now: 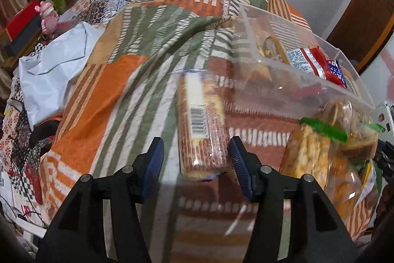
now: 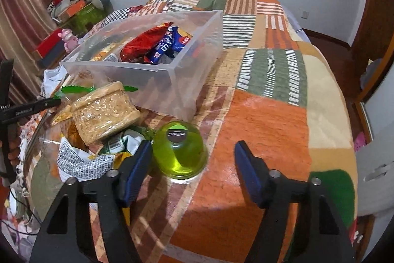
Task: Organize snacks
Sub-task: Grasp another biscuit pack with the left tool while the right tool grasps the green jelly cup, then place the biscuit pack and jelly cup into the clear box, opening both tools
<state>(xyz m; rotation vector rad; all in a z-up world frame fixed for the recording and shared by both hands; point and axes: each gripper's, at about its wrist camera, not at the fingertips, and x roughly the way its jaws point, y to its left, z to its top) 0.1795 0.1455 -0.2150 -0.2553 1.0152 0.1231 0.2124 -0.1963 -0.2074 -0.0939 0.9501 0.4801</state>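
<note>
Both tools gape: left (image 1: 197, 159) straddling biscuit pack (image 1: 202, 125), right (image 2: 194, 171) beside jelly cup (image 2: 179, 152).

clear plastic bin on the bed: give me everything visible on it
The clear plastic bin is a translucent, frosted rectangular tub with straight walls and an open top, no lid in view. It sits upright on the patchwork quilt. Inside lie several snack packets, among them a red packet and a blue packet. A clear bag of crackers with a green seal lies just outside its near wall; contact is unclear. Neither gripper touches it.
</note>
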